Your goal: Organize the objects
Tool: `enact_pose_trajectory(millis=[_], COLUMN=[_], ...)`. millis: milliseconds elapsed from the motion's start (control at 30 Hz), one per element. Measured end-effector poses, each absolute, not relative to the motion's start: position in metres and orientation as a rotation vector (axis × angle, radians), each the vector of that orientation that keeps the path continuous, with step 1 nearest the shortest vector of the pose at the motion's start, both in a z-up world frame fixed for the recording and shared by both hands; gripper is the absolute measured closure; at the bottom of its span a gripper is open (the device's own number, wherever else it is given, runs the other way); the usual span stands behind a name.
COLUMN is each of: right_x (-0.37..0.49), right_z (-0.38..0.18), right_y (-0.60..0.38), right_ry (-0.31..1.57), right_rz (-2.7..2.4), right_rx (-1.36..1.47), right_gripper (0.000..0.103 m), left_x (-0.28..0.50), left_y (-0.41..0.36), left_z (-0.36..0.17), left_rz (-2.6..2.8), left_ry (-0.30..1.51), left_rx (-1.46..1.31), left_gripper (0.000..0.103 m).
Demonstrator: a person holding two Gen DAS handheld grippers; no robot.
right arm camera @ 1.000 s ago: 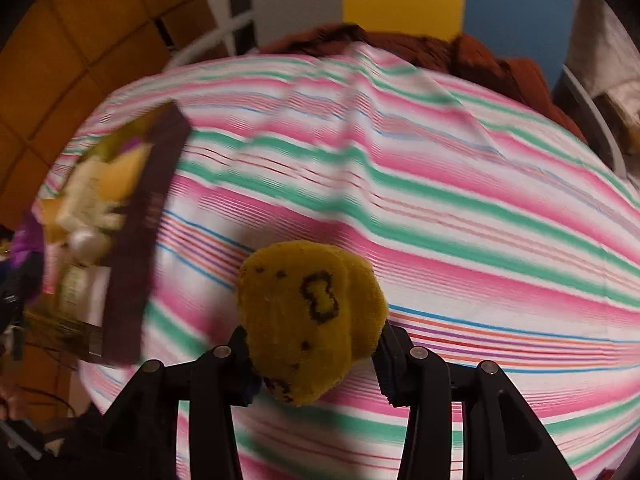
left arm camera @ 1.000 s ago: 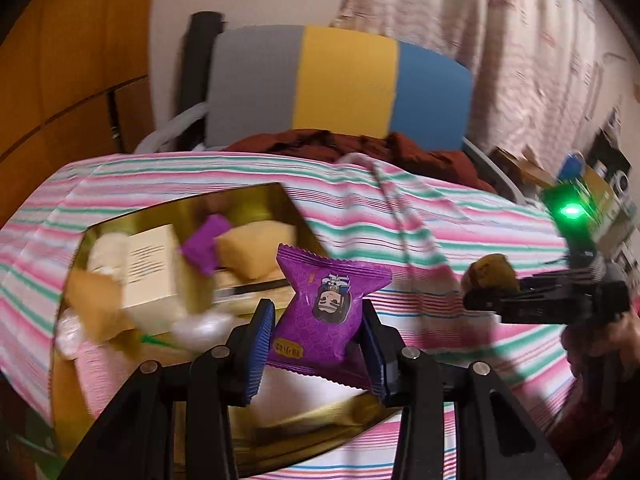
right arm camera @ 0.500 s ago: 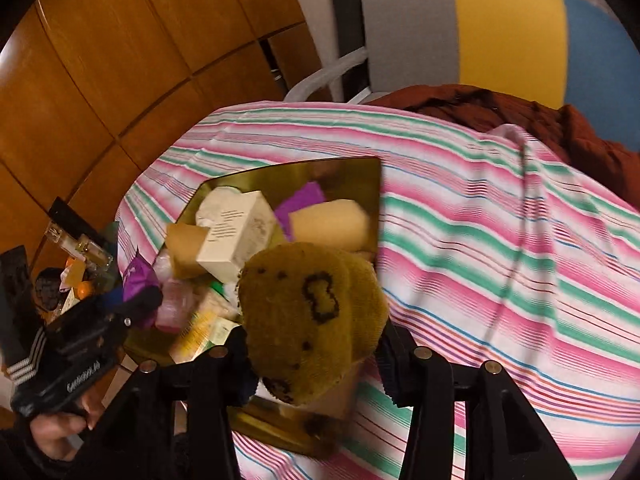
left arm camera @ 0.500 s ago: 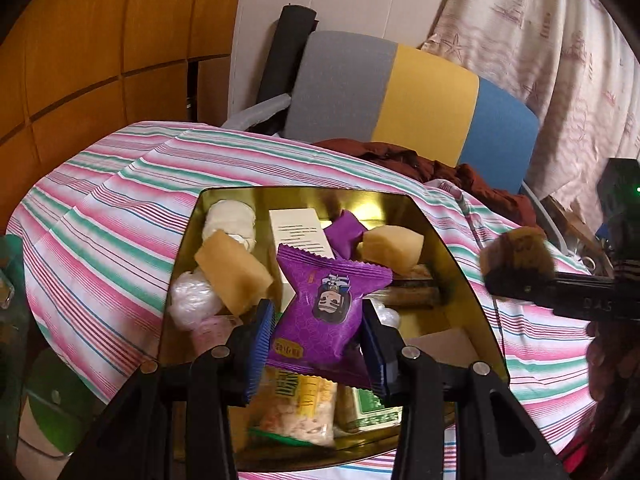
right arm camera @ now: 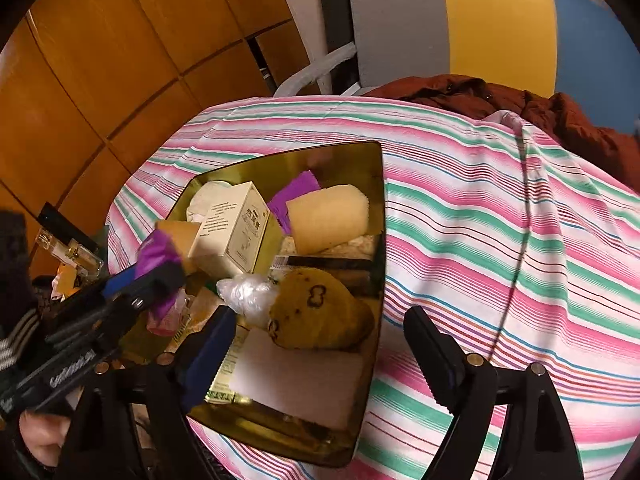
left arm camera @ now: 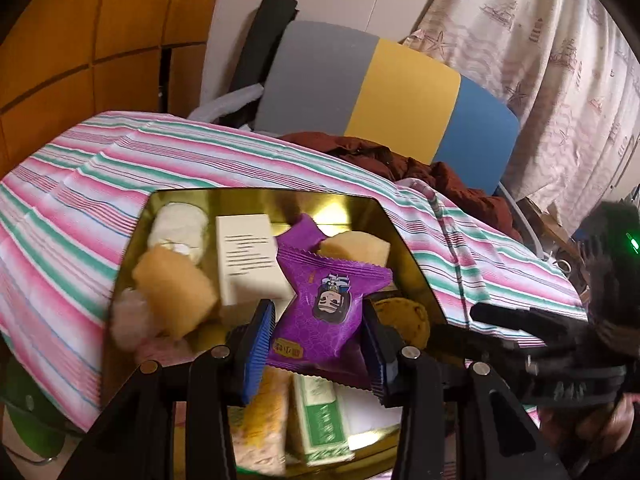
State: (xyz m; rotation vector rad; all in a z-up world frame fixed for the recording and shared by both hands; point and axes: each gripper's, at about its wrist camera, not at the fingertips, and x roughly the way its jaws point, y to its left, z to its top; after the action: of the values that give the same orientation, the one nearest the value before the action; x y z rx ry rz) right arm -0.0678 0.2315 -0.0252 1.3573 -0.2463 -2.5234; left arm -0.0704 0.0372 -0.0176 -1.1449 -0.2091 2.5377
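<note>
A gold tray (right arm camera: 380,240) on the striped cloth holds several snacks and boxes. A brown-yellow cookie-shaped sponge (right arm camera: 320,312) lies at the tray's near right, by the rim. My right gripper (right arm camera: 320,320) stands open, its jaws wide apart on either side of the sponge and clear of it. In the left wrist view the same sponge (left arm camera: 404,316) shows behind the jaw. My left gripper (left arm camera: 318,344) is shut on a purple snack packet (left arm camera: 324,312) and holds it above the tray (left arm camera: 260,194). The right wrist view shows that packet (right arm camera: 158,252) over the tray's left side.
In the tray lie a white box (right arm camera: 236,232), a pale yellow block (right arm camera: 328,216), a clear wrapped ball (right arm camera: 248,292) and flat packets. A striped tablecloth (right arm camera: 500,220) covers the table. A grey, yellow and blue chair (right arm camera: 480,20) with a red-brown garment (right arm camera: 520,100) stands behind.
My right gripper moved over the tray, opened and let go of the brown-yellow sponge, which now lies in the tray. The left gripper still holds the purple packet, now lower over the tray.
</note>
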Motion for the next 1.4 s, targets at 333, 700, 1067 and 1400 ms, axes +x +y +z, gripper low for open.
enact_pose_trajectory(millis=[333, 700, 1067, 1400], right_x=[-0.053, -0.048, -0.034, -0.013], right_z=[-0.030, -0.034, -0.018, -0.005], right_y=[0.234, 0.233, 0.226, 0.222], right_ry=[-0.205, -0.187, -0.099, -0.107], right_rz=[-2.565, -2.579, -2.719, -2.859], right_rx=[1.366, 1.363, 1.277, 1.202], right_gripper=[0.015, 0.014, 0.007, 0.002], left_x=[-0.091, -0.089, -0.058, -0.030], left_y=[0.071, 0.070, 0.050, 0.033], left_z=[-0.018, -0.018, -0.005, 0.009], left_rz=[2.540, 2.603, 2.693, 2.785], left_ry=[-0.132, -0.063, -0.019, 0.023], left_rx=[-1.146, -1.145, -1.116, -1.072], left_gripper=[0.059, 0.053, 0.045, 0.036])
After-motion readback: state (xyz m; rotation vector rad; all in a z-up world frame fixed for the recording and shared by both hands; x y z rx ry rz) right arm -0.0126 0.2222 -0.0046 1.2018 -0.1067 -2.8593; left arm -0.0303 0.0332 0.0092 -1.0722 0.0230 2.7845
